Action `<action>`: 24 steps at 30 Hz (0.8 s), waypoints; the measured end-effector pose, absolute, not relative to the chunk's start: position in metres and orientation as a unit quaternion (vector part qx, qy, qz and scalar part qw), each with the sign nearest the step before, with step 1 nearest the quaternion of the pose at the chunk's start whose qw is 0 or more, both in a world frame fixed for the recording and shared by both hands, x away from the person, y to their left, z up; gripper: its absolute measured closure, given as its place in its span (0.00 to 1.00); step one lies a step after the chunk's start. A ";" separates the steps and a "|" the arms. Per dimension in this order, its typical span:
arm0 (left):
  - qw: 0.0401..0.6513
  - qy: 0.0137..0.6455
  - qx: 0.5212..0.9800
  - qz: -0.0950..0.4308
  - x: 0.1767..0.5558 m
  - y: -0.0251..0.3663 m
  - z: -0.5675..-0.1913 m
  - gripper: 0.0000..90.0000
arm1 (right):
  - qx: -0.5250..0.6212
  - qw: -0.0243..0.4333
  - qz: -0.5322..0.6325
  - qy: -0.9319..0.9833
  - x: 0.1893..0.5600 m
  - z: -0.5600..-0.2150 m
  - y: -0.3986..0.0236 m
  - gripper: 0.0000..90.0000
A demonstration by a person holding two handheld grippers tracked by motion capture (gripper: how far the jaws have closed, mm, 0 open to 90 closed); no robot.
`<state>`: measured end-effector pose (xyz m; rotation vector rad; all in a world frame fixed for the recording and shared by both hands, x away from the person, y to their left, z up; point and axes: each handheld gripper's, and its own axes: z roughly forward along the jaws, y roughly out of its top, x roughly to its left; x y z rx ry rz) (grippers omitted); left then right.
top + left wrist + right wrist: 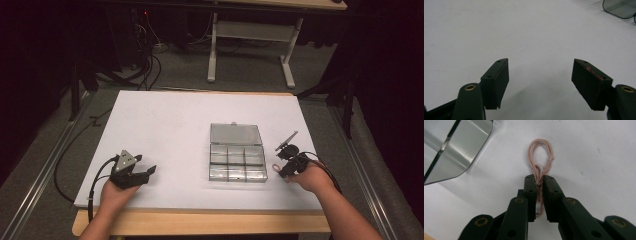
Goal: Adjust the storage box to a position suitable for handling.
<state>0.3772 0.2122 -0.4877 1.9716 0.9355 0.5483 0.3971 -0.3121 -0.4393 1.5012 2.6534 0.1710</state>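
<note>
The right gripper has its jaws pinched on a small loop of pink cord, whose tail is hidden between the pads. In the high view it sits at the near right of the white table, just right of a clear plastic compartment box with its lid laid open; the box's contents are too faint to make out. At the near left, the left gripper has its jaws spread wide around nothing, above bare table.
</note>
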 end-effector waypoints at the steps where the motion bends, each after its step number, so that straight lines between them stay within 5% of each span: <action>1: 0.431 0.375 0.791 0.220 0.377 0.212 -0.488 0.34 | 0.490 0.044 0.057 0.869 0.397 -0.439 -0.312 0.93; 24: 0.431 0.374 0.791 0.221 0.377 0.212 -0.488 0.34 | 0.487 0.042 0.068 0.869 0.395 -0.418 -0.310 0.95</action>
